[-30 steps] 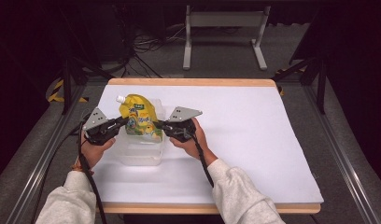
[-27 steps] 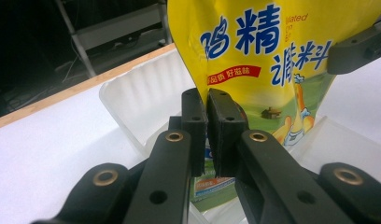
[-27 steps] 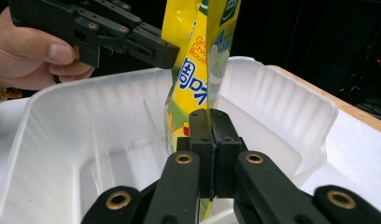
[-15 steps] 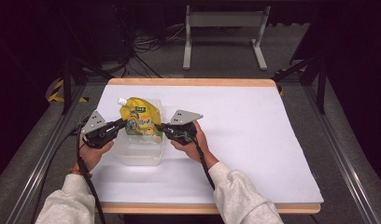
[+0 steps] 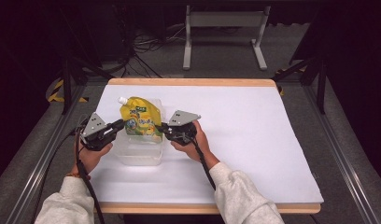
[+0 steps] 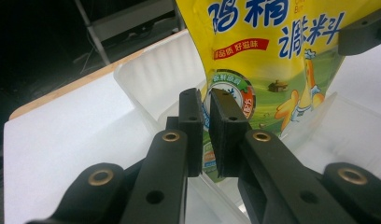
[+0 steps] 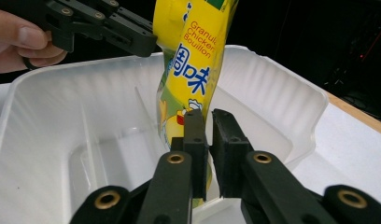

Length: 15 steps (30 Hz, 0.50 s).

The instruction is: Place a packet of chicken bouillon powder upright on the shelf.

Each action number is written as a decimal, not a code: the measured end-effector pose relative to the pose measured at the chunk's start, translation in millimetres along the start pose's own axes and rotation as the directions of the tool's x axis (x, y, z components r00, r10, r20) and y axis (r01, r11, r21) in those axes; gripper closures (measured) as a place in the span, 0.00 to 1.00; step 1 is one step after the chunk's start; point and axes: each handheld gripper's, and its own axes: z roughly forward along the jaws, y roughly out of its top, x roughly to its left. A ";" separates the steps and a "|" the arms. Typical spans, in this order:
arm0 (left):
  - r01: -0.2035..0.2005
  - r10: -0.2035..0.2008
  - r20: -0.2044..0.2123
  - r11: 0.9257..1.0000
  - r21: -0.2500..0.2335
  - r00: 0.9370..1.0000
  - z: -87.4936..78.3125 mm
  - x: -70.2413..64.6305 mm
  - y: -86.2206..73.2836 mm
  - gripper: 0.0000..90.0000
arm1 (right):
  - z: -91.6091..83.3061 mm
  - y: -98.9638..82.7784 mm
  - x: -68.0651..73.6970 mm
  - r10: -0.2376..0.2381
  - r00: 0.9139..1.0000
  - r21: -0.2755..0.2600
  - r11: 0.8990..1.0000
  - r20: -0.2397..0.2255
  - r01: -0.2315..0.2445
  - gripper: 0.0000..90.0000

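Observation:
A yellow bouillon pouch [image 5: 141, 122] with a white spout stands upright over a clear plastic container [image 5: 139, 154] at the left of the white table. My left gripper [image 5: 121, 124] is shut on the pouch's left edge. In the left gripper view the pouch [image 6: 272, 56] is pinched between the pads [image 6: 228, 133] of that gripper [image 6: 206, 100]. My right gripper [image 5: 159, 127] is shut on the opposite edge. In the right gripper view the pouch [image 7: 193, 60] hangs into the container [image 7: 86, 102], gripped low by that gripper [image 7: 208, 119].
The white table sheet [image 5: 254, 140] stretches wide to the right of the container. A wooden edge [image 5: 193, 82] runs along the far side. Black cables trail from both grippers. Beyond the table stands a grey metal frame [image 5: 223, 32] on the dark floor.
Both hands have drifted slightly toward the near side and down, and the pouch held between them has sunk a little into the container.

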 end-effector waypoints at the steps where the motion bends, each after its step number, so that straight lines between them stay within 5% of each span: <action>1: -0.002 0.002 -0.001 1.000 -0.001 1.000 -0.6 -0.5 0.4 0.92 | -1.1 0.7 -0.1 0.000 1.000 -0.004 1.000 0.007 0.000 0.91; 15: -0.002 0.002 -0.014 0.999 -0.035 1.000 -11.6 -9.6 8.6 0.87 | -14.5 6.2 -0.4 -0.008 1.000 -0.004 1.000 0.018 0.008 0.88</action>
